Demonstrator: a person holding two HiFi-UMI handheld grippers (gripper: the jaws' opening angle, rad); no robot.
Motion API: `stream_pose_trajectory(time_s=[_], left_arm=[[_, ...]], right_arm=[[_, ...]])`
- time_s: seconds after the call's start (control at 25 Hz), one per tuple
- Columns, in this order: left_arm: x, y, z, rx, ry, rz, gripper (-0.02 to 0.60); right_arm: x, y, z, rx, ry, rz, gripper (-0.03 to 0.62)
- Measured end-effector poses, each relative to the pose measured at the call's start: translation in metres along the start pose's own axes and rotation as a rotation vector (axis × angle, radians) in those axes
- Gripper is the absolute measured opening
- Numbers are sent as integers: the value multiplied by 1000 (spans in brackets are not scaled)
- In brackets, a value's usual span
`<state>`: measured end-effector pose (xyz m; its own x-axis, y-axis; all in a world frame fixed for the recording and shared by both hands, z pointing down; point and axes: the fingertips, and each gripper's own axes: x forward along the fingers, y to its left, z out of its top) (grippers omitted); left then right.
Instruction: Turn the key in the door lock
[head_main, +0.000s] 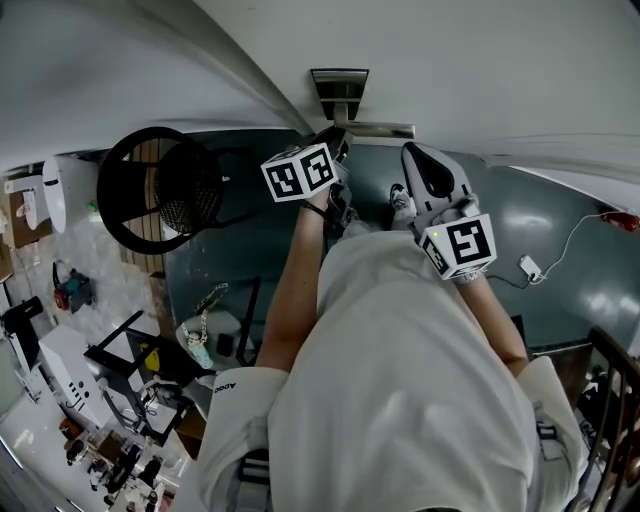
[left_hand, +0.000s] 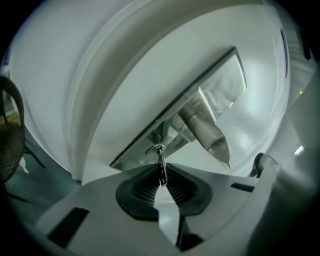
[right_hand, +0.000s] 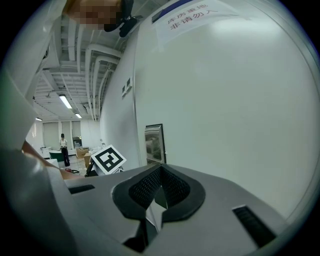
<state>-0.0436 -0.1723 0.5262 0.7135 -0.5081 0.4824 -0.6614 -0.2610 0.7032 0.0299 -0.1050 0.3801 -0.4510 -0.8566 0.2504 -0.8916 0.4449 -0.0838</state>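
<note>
- Key (left_hand: 161, 162) stands upright in the left gripper view, its far end at the lock plate (left_hand: 200, 95).
- Left gripper (left_hand: 163, 179) pinches its near end.
- Right gripper (right_hand: 159, 182) is closed, empty.

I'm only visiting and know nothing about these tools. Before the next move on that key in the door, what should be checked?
1. Key at the keyhole of the lock plate: ok.
2. Left gripper gripping the key: ok, it looks closed on the key's lower end.
3. Handle clear of the left gripper: ok, it juts out to the key's right, apart from it.
4. Right gripper out of the way: ok, shut and empty, facing the door.
5. How far the lock has turned: cannot tell.
</note>
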Motion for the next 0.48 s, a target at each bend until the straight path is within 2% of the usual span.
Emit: stream_pose_trajectory(time_s=[0.12,0.32,0.48], left_arm=[[0,-2,-1,-135,-6,-114,34],[0,-5,1,-266,-6,-256,32],[-3,-10,4,-399,-3,-419,32]], right_arm=[[2,3,1,-5,1,-10,-8],[7,7,1,-11,10,-35,-8],[10,10,2,-15,15,-53,-8]])
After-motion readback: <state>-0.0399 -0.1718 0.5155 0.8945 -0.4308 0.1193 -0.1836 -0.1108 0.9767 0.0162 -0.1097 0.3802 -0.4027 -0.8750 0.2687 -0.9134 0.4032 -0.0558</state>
